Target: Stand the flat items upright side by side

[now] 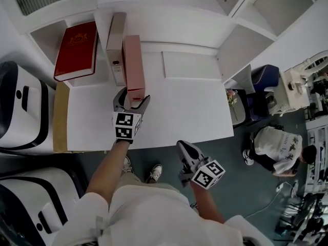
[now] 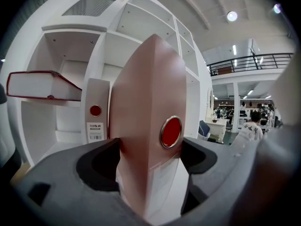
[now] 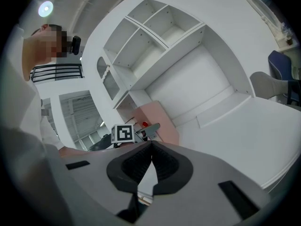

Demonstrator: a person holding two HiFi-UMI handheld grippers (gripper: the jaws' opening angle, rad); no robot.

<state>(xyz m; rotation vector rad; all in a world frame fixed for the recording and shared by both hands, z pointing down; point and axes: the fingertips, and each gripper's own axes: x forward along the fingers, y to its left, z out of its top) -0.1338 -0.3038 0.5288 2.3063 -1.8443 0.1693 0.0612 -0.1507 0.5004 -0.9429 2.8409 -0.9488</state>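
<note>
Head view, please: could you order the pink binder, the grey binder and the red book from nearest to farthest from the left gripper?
1. The pink binder, upright between the jaws of the left gripper.
2. The grey binder, standing just left of it.
3. The red book, lying flat in the shelf compartment farther left.

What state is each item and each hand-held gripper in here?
pink binder: upright, gripped at its spine.
grey binder: upright beside the pink binder.
red book: lying flat in a shelf compartment.
left hand-held gripper: shut on the pink binder.
right hand-held gripper: shut, empty.
</note>
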